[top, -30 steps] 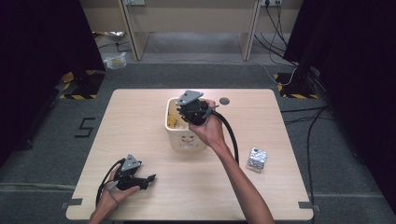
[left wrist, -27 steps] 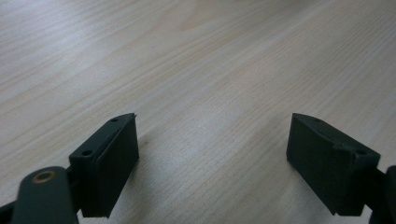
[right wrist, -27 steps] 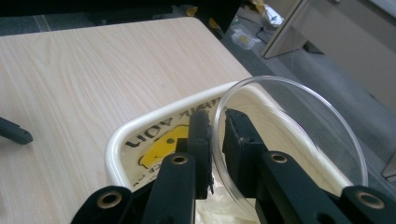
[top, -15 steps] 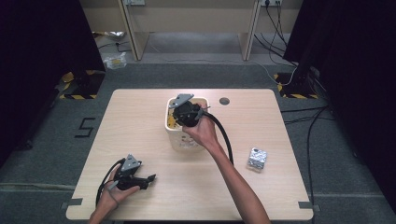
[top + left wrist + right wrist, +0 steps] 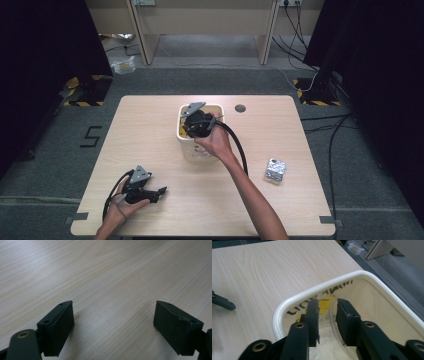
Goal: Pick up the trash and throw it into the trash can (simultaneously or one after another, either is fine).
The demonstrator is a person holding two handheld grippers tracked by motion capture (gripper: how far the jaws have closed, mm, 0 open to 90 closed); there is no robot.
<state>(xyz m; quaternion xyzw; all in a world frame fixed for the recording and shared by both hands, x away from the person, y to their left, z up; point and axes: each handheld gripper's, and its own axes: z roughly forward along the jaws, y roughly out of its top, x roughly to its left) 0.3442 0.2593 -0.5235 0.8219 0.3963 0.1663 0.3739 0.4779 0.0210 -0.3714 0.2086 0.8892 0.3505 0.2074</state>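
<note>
The right gripper (image 5: 327, 307), jaws narrowly parted and empty, dipped into the cream plastic tub (image 5: 186, 145) mid-desk toward the far edge, while the left gripper (image 5: 161, 191) rested wide open near the desk's near-left corner, well apart.

On the pale wooden table (image 5: 150, 130), a cream rounded plastic tub (image 5: 186, 141) stood at the centre toward the far edge. A crumpled silver foil packet (image 5: 275, 169) lay to its right and nearer. The black left gripper (image 5: 161, 191) rested near-left.
</note>
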